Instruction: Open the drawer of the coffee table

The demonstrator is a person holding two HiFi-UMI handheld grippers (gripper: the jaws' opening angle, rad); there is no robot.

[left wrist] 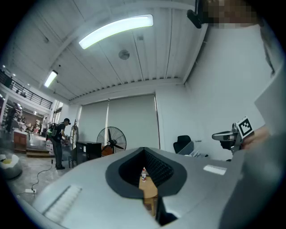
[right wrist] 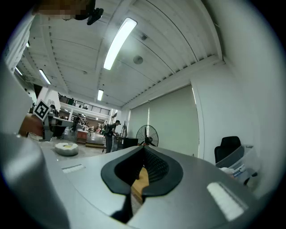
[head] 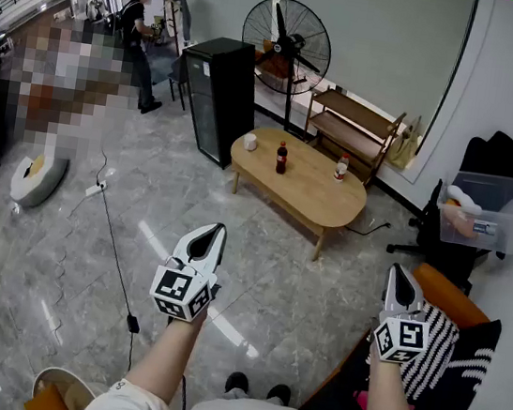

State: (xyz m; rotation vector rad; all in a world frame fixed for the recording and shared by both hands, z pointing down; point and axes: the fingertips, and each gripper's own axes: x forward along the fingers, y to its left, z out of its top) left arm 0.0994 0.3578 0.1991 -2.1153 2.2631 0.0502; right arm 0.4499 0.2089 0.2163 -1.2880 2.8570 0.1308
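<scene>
The oval wooden coffee table (head: 307, 195) stands on the grey floor ahead of me, a few steps away. On it are a dark bottle (head: 281, 158), a small bottle (head: 341, 169) and a white cup (head: 250, 141). No drawer shows from this side. My left gripper (head: 219, 230) is held out level at lower centre, its jaws together with nothing between them. Off to the right my right gripper (head: 397, 269) is likewise shut and empty. In the left gripper view the table (left wrist: 149, 190) and a bottle (left wrist: 143, 175) show through the gap behind the pads. The right gripper view shows a sliver of the table (right wrist: 140, 181).
A black cabinet (head: 219, 98), a standing fan (head: 287, 35) and a low wooden rack (head: 353, 128) stand behind the table. At the right are an office chair with a plastic bin (head: 483, 210) and an orange sofa (head: 448, 293). A cable (head: 118, 246) crosses the floor. A person (head: 139, 41) stands far back.
</scene>
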